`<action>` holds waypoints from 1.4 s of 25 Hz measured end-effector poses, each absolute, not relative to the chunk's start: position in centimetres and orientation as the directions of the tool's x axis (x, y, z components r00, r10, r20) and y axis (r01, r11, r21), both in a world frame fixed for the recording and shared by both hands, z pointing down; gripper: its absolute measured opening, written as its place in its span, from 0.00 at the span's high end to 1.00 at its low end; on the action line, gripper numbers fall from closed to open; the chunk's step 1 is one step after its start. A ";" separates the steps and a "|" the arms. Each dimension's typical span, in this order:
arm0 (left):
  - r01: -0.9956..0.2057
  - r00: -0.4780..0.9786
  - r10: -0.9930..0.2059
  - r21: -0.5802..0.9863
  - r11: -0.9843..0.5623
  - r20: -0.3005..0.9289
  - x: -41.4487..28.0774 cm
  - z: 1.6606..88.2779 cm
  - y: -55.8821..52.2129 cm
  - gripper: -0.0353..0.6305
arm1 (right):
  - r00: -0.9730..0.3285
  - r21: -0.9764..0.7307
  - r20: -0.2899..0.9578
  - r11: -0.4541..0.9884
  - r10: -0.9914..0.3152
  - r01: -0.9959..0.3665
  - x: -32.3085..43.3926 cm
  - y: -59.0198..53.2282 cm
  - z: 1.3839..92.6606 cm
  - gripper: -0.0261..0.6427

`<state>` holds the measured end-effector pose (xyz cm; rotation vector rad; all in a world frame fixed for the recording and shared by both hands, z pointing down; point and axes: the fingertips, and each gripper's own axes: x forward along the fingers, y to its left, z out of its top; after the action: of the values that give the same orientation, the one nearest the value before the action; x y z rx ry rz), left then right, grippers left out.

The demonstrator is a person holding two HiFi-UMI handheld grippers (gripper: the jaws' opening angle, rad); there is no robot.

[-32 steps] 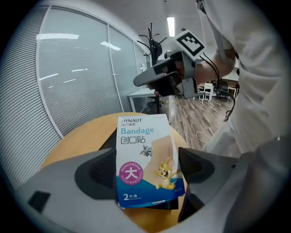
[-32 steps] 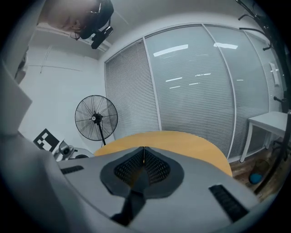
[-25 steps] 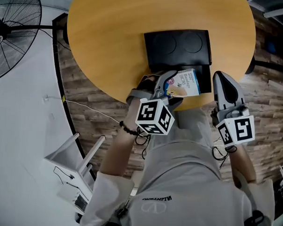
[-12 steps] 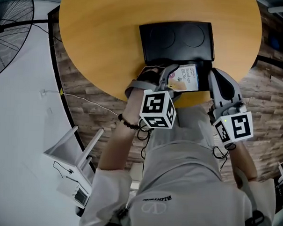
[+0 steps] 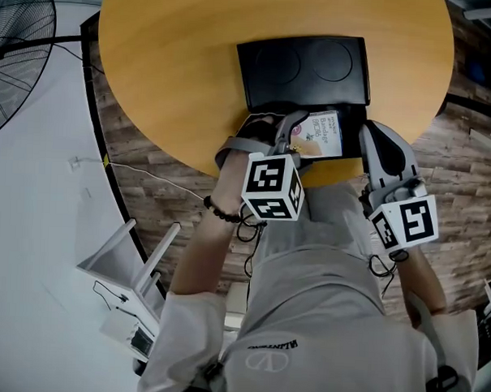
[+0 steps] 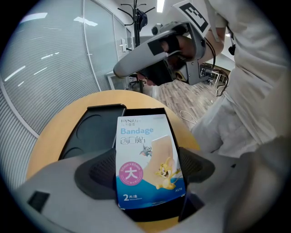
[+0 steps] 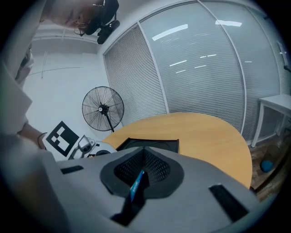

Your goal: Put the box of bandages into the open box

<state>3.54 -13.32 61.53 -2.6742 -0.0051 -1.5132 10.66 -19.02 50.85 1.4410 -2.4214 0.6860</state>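
Note:
The bandage box [image 5: 319, 136], white and blue with cartoon print, is clamped between the jaws of my left gripper [image 5: 299, 137]. In the left gripper view the bandage box [image 6: 148, 159] fills the gap of the left gripper [image 6: 148, 169] and hangs over the near part of the open black box [image 6: 141, 111]. The black box [image 5: 356, 123] lies near the table's front edge, with its lid [image 5: 304, 68] flat behind it. My right gripper [image 5: 376, 136] hovers just right of the bandage box, shut and empty. Through the slit of the right gripper [image 7: 144, 154] a blue sliver shows.
The round wooden table [image 5: 178, 74] ends just below the black box. A standing fan [image 5: 16, 51] is at the far left, and white furniture [image 5: 128, 283] stands on the plank floor at lower left. The person's torso fills the lower middle.
My left gripper has carried the bandage box a little forward, over the black box's near part. The right gripper has moved up beside it.

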 end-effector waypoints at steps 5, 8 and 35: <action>0.036 0.509 -0.023 -0.048 -0.998 0.860 3.4 61.9 -13.6 0.29 | -0.484 -0.274 0.428 0.400 -0.764 -0.874 10.8 -19.3 50.9 0.94; 0.038 0.505 -0.018 -0.042 -0.998 0.863 3.4 62.0 -13.6 0.29 | -0.483 -0.274 0.429 0.399 -0.763 -0.875 10.9 -19.2 50.9 0.94; -0.018 0.617 -0.106 -0.121 -0.992 0.780 3.9 58.9 -15.1 0.39 | -0.455 -0.269 0.401 0.372 -0.795 -0.888 12.4 -19.8 49.6 0.94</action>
<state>3.93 -15.12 58.92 -2.7327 0.1052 -1.3279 12.41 -19.82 49.64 1.5115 -2.4262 0.6708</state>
